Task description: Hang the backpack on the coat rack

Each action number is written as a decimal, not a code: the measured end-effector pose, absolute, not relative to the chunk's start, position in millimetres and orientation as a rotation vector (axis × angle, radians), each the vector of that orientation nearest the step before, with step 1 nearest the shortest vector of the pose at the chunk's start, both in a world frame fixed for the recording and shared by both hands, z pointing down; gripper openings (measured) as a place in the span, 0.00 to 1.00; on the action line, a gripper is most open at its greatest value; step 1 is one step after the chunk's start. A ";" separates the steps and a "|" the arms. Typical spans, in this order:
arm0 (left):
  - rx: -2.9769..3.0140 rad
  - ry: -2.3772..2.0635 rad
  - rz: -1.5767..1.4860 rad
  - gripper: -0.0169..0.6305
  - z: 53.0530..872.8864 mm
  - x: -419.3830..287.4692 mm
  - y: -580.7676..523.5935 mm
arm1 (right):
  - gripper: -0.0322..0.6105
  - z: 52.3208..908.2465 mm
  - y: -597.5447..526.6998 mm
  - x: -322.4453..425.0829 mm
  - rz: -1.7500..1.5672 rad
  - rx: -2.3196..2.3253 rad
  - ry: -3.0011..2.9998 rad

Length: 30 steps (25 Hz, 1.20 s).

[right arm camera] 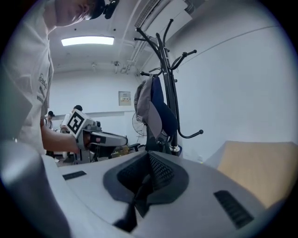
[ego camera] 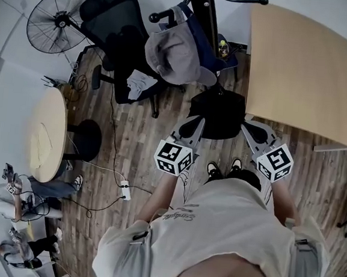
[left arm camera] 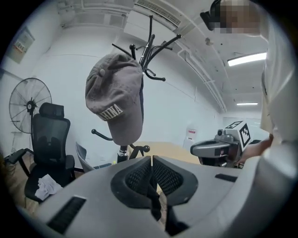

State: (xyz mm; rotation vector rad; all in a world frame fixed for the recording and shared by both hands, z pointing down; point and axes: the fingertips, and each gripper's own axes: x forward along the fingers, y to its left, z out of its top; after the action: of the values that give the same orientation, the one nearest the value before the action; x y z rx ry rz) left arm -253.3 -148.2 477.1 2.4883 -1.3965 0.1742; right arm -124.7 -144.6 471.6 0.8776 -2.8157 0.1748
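left gripper point(left arm camera: 151, 162): we see its jaws clenched on a black left strap point(left arm camera: 156, 204), which hangs down between the pads.
right gripper point(right arm camera: 148, 160): also clenched, with a black right strap point(right arm camera: 135, 200) pinched between its pads.
backpack point(ego camera: 219, 113): black. It sits between the two gripper tips in front of the person, just near of the rack's foot. We cannot tell whether it is clear of the floor. It is not on any hook.
rack point(ego camera: 204, 11): a black pole with curved hooks, far of the backpack and between the chair and the square table.
cap point(ego camera: 173, 55): grey, hanging on the rack's left side, with a blue cloth point(ego camera: 200, 38) on the rack beside it.
chair point(ego camera: 116, 36): black, left of the rack, with a pale rag point(ego camera: 141, 84) on its seat.
fan point(ego camera: 54, 21): at the far left, beyond the chair.
square table point(ego camera: 300, 67): light wood, on the right, near the rack.
round table point(ego camera: 44, 132): pale, on the left, well apart from the backpack.
floor point(ego camera: 144, 132): wood planks, with a white power strip point(ego camera: 125, 190) and its cable lying near left of the grippers.
shoes point(ego camera: 222, 169): we see the person's two shoes just near of the backpack.
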 end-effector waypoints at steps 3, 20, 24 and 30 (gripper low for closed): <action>2.468 -1.490 0.182 0.06 469.8 -257.3 -146.6 | 0.04 465.7 -146.0 -118.5 0.097 0.849 -2.813; 2.486 -1.673 0.139 0.06 417.1 -250.0 -148.3 | 0.04 391.1 -166.7 -112.8 -0.118 0.894 -2.909; 2.483 -1.688 0.144 0.06 415.5 -251.9 -151.6 | 0.04 395.8 -173.6 -110.4 -0.083 0.892 -2.910; 2.483 -1.686 0.171 0.06 416.6 -253.8 -147.8 | 0.04 410.4 -173.2 -107.3 0.055 0.889 -2.926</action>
State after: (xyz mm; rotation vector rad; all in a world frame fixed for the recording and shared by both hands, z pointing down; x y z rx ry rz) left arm -253.8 -147.8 416.6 2.4826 -1.6857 0.1709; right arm -107.3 -173.2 410.4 0.8886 -2.9259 0.0552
